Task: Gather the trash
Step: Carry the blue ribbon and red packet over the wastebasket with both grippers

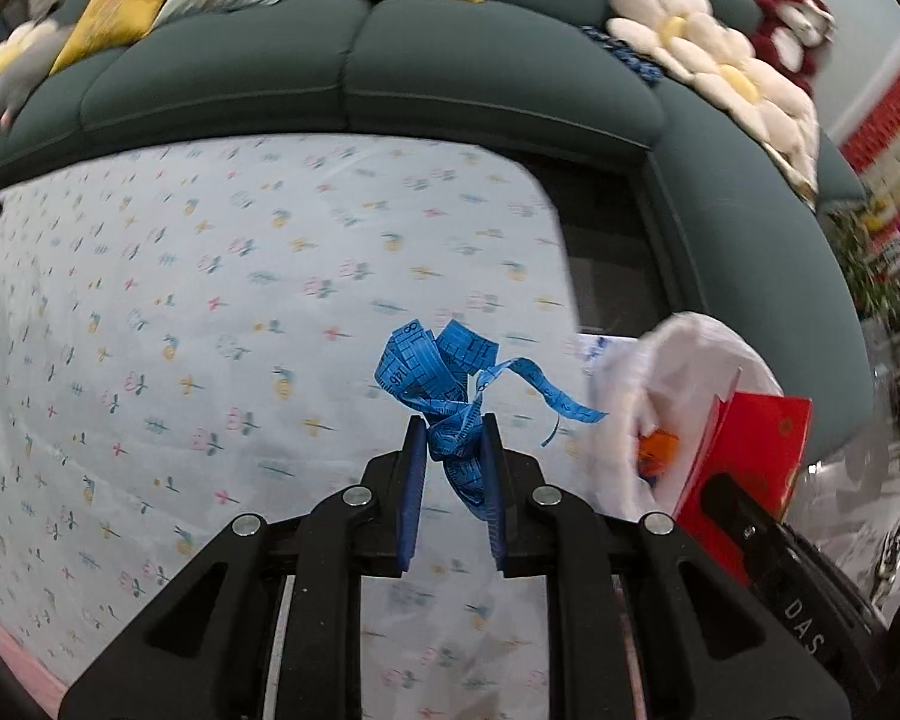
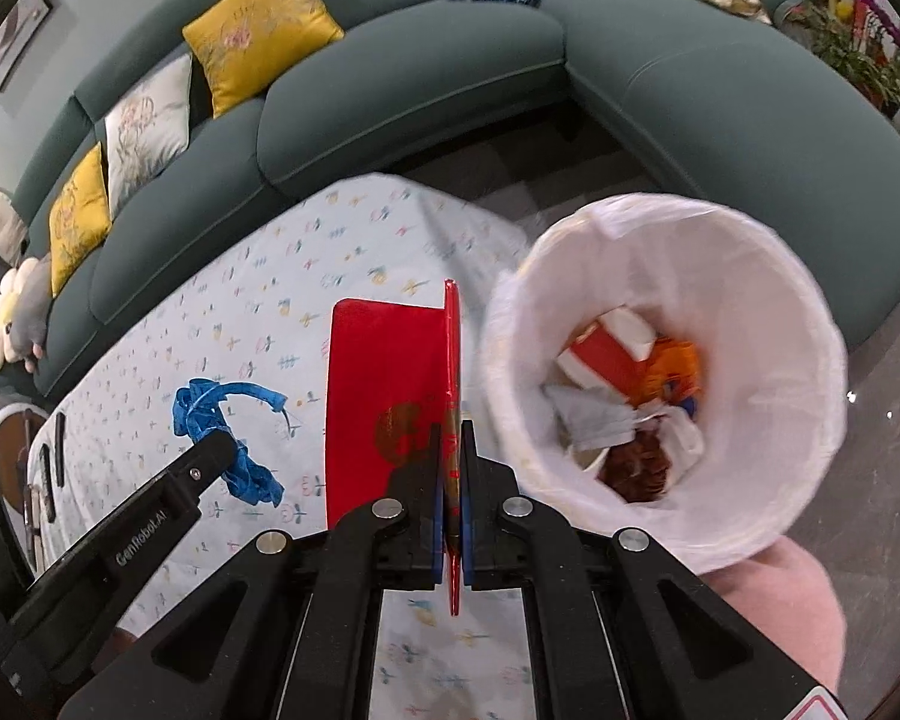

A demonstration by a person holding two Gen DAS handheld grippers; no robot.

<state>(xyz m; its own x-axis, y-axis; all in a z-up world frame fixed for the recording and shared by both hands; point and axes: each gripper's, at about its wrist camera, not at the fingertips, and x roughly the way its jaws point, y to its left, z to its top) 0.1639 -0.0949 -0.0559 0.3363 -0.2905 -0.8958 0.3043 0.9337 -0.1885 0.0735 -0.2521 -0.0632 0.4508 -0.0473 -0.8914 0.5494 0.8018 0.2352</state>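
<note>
Now left tongs (image 1: 453, 441) pinch a blue tape measure (image 1: 444, 372); right tongs (image 2: 450, 450) clamp a red envelope (image 2: 384, 384).

Your left gripper (image 1: 453, 438) holds the tape measure (image 1: 444, 372) over the tabletop (image 1: 210, 300), your right gripper (image 2: 450, 450) holds the folded card (image 2: 384, 396) to its right, beside the lined bin (image 2: 720, 240) with trash inside, the sofa (image 2: 420, 72) behind

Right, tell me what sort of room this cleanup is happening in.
Most likely a home living room: a curved dark green sofa with yellow cushions, a table under a flowered tablecloth, and a white-lined trash bin beside it.
</note>
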